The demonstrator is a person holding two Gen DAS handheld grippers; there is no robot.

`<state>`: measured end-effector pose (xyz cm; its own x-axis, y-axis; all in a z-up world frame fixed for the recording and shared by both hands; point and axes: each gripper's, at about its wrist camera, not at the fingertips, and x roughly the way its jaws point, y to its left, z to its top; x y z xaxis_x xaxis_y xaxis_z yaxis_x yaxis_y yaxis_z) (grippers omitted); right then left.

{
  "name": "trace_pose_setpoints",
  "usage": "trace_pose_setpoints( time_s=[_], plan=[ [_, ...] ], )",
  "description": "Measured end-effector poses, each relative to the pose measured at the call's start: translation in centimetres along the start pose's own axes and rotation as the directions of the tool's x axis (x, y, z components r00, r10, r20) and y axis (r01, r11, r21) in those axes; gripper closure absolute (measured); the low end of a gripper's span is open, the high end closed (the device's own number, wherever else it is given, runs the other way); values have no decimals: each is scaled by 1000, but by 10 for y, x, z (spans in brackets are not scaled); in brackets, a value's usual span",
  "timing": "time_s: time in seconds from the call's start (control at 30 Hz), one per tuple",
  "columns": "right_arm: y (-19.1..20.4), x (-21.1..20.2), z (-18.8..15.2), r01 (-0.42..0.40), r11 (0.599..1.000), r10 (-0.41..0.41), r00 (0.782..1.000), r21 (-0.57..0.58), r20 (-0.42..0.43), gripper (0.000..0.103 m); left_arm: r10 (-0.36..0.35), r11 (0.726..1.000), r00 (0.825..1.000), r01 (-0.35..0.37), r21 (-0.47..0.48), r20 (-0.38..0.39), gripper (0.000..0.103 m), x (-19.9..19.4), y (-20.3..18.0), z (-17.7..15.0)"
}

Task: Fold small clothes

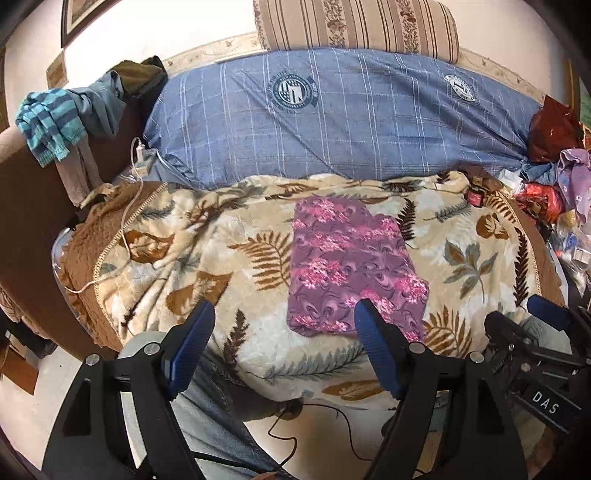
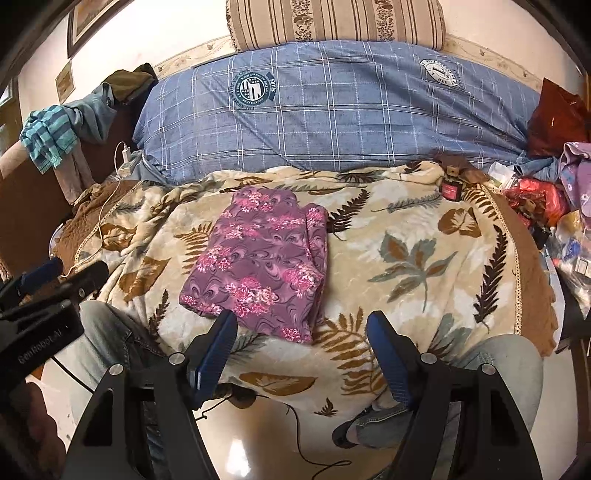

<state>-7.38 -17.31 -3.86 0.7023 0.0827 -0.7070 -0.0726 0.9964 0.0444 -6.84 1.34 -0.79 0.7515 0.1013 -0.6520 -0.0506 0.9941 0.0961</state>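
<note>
Home bedrm/living rm: leaf-print blanket (image 2: 406,258), blue plaid bedding (image 2: 332,122), framed pic (image 1: 79,16), clothes pile (image 1: 74,114).

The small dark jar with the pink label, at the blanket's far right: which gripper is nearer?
Right gripper, on the jar's side; left gripper sits further left.

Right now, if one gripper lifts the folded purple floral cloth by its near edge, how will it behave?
The purple floral cloth is thin with soft rounded folds, so it will probably droop and unfold. It looks light. The fleecy leaf-print blanket beneath likely drags at it if pushed.
</note>
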Motion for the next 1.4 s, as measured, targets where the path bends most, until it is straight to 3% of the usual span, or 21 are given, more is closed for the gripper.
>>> trace_pose_setpoints(
  time_s=[0.93,1.4],
  plan=[
    [0,10,-1,12,1000,-12,1000,-15,-25,28,8,1000,999,-8,-7,-37,25,14,-3,-6],
    [-3,15,0,17,1000,-17,999,-3,-33,28,-29,1000,998,30,7,-51,25,26,-6,-6]
  ],
)
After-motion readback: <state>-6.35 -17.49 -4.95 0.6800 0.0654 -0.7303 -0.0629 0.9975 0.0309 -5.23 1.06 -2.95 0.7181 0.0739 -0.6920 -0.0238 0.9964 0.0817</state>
